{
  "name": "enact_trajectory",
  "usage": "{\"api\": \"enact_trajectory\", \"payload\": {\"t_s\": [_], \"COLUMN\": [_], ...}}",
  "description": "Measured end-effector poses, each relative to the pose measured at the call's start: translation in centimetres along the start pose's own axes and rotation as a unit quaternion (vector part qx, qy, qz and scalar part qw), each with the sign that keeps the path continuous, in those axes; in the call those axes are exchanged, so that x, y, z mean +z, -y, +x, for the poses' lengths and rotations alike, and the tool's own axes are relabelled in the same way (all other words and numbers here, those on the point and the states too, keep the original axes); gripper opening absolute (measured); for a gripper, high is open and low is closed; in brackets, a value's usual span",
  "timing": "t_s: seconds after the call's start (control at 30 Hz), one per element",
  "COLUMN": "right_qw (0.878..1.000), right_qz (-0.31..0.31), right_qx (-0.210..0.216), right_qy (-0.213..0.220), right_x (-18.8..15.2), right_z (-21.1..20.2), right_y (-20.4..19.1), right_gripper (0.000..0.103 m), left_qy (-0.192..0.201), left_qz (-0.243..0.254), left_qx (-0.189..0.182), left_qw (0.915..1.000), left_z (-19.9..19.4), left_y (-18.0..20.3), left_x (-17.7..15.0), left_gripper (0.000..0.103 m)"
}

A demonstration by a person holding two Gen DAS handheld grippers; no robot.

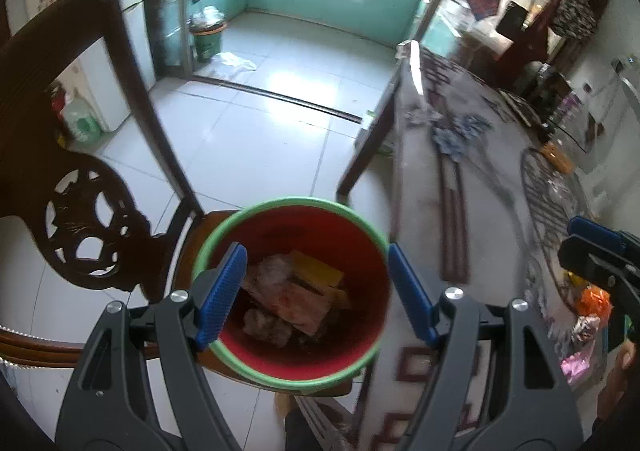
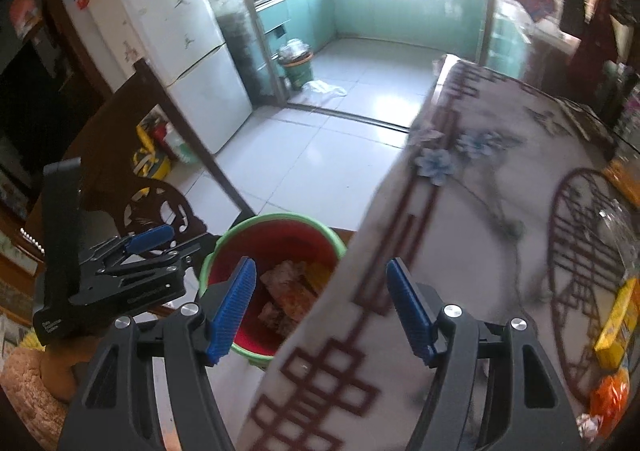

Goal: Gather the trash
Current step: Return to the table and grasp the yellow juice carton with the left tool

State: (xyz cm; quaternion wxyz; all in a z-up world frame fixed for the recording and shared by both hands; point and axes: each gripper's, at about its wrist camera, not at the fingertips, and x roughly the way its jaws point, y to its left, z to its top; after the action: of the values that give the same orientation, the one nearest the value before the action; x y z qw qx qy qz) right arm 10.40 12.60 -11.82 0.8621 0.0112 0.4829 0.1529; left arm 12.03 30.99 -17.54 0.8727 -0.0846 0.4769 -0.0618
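The left gripper (image 1: 316,293) hangs over the red plastic bucket with a green rim (image 1: 362,225), its jaws spread wide and holding nothing. The bucket sits on a dark carved wooden chair (image 1: 84,219), with crumpled wrappers and a yellow packet (image 1: 316,271) lying inside. The right gripper (image 2: 322,311), jaws equally wide and empty, hovers over the edge of the bench with its patterned cloth (image 2: 472,211), just beside the bucket.
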Motion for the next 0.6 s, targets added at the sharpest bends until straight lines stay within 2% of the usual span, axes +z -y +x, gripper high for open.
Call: {"api": "enact_trajectory", "payload": {"t_s": [0.3,0.6], "right_qw": [0.996,0.983], "right_qz": [0.068,0.146], "right_qx": [-0.050,-0.111], "right_qy": [0.005,0.014], "right_x": [-4.0,-8.8], "right_z": [-3.7,-8.2], "right_y": [6.8,14.9], "right_gripper": [0.066,0.066], "left_qy": [-0.010,-0.025], "left_qz": [0.053,0.098], "left_qx": [-0.039,-0.068], "left_qw": [0.9978,0.9925], "left_z": [0.2,0.4], "left_y": [6.5,12.6], "left_x": [-1.5,-3.8], "left_gripper": [0.070,0.070]}}
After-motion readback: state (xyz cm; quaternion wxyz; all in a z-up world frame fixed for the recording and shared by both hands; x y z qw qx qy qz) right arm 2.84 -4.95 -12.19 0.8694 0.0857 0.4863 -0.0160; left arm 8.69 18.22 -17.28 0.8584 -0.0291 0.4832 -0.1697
